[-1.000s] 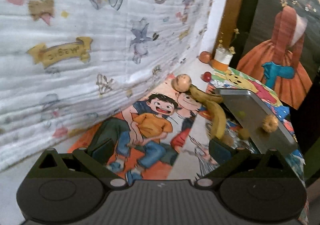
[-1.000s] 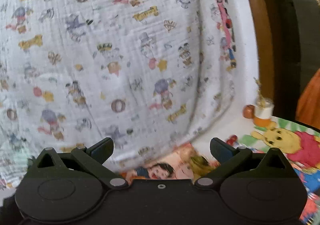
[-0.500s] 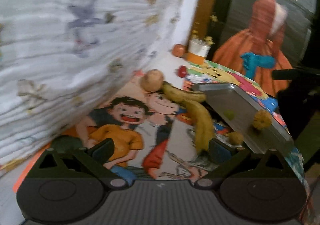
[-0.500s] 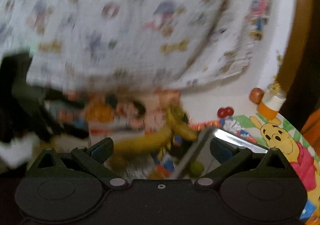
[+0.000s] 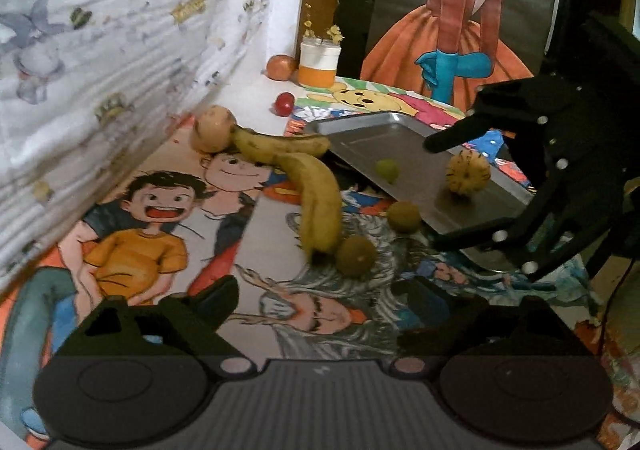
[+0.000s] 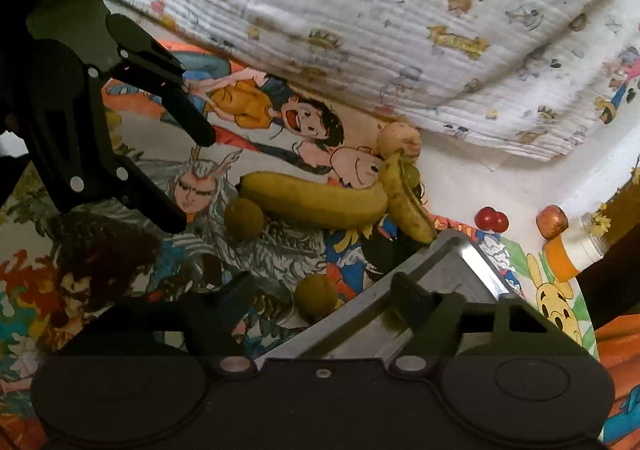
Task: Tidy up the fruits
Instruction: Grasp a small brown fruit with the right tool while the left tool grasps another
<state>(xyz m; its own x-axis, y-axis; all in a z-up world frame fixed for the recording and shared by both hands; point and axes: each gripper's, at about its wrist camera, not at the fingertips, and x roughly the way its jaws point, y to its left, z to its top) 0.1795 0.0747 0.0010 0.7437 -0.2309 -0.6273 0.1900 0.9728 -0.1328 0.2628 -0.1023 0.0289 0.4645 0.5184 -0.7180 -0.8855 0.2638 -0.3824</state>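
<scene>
The fruits are spread out on the cartoon mat (image 5: 168,234), and I think they all belong on the metal tray (image 5: 400,138). Two are there already: a small green fruit (image 5: 387,170) and a spiky yellow fruit (image 5: 468,173). The tray's near end sits higher than the mat; I cannot tell what lifts it.

Straight ahead of my left gripper (image 5: 320,300) lies a round brown-green fruit (image 5: 355,255), touching the tip of the big banana (image 5: 318,202). A second banana (image 5: 276,144) joins it at the stem, next to a tan round fruit (image 5: 212,128). Another little green ball (image 5: 404,215) sits by the tray's edge, a bit to the right. Far ahead, near the wall, are red cherries (image 5: 284,103), an orange-red fruit (image 5: 281,67) and a jar (image 5: 319,64).

My left jaws are closing but nothing is between them. I think I am lining up on the nearest round fruit because it is the easiest one to grab.

My right gripper (image 6: 320,300) hangs over the tray's near edge. Its jaws are closing too. One finger sits over the tray and the little green ball (image 6: 316,296) is between the fingers, not squeezed.

A second ago my left camera sat farther from the fruit, and the right one saw mostly the patterned cloth (image 6: 400,10). Now both look down at the mat, closer, and each gripper shows in the other's view.
</scene>
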